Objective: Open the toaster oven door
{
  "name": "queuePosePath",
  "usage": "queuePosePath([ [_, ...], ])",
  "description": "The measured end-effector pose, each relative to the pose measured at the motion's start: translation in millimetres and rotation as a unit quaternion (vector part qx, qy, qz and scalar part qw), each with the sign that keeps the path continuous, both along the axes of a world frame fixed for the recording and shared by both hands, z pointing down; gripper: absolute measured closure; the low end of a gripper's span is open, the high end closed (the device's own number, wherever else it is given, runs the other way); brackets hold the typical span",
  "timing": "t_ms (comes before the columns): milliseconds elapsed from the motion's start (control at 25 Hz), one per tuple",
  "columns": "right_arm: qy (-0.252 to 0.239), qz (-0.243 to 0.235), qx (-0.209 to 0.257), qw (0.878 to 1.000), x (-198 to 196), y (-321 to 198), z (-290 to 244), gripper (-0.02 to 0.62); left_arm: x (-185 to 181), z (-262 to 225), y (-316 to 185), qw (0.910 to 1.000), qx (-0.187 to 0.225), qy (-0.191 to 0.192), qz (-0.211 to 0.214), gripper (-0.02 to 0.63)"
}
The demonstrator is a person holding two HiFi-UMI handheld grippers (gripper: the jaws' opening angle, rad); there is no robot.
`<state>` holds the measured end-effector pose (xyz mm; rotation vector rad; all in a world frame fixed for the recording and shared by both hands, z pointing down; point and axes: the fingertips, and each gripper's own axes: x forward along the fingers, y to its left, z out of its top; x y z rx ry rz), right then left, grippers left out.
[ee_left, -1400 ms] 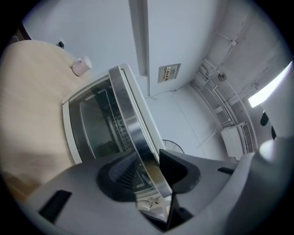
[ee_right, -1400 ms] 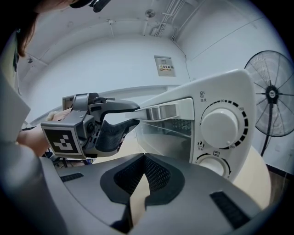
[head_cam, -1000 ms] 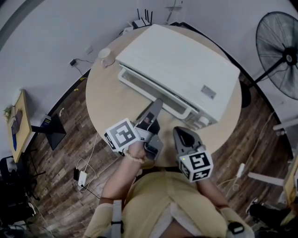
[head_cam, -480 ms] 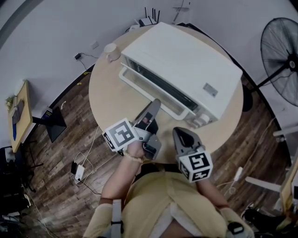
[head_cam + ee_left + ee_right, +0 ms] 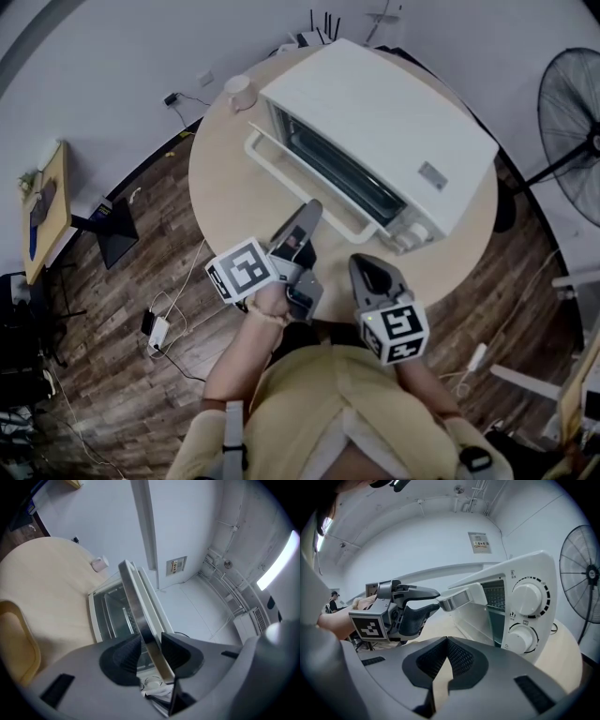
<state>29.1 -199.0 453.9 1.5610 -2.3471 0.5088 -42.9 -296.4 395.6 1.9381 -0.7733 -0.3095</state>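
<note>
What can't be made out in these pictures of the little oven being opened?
Inside of the toaster oven: head view, only a dark strip shows through the door glass.
Print beside the knobs: right gripper view, too small to read.
The wall sign: right gripper view, too small to read.
The small pale cup behind the oven: head view, too small to see inside.
</note>
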Motion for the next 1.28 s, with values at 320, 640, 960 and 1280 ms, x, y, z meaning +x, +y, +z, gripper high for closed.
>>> queuePosePath([
  [320, -0.001, -0.028, -0.005, 1.000, -10, 6, 4, 0.592, -10, 7, 9, 0.9999, -0.002, 0.001, -0.016, 0.477],
  [640, -0.002, -0.045, -0.012, 0.999, -16, 13, 10, 0.592, -17, 11, 21, 0.9994, -0.006, 0.014, -0.032, 0.491],
  [960, -0.003, -0.060, -0.021, 0.998, -23, 20, 16, 0.592, -21, 17, 28, 0.9987, -0.006, 0.031, -0.040, 0.505],
  [1280, 0.000, -0.064, -0.031, 0.997, -23, 25, 24, 0.592, -33, 28, 37, 0.9983, -0.016, 0.015, -0.055, 0.517],
])
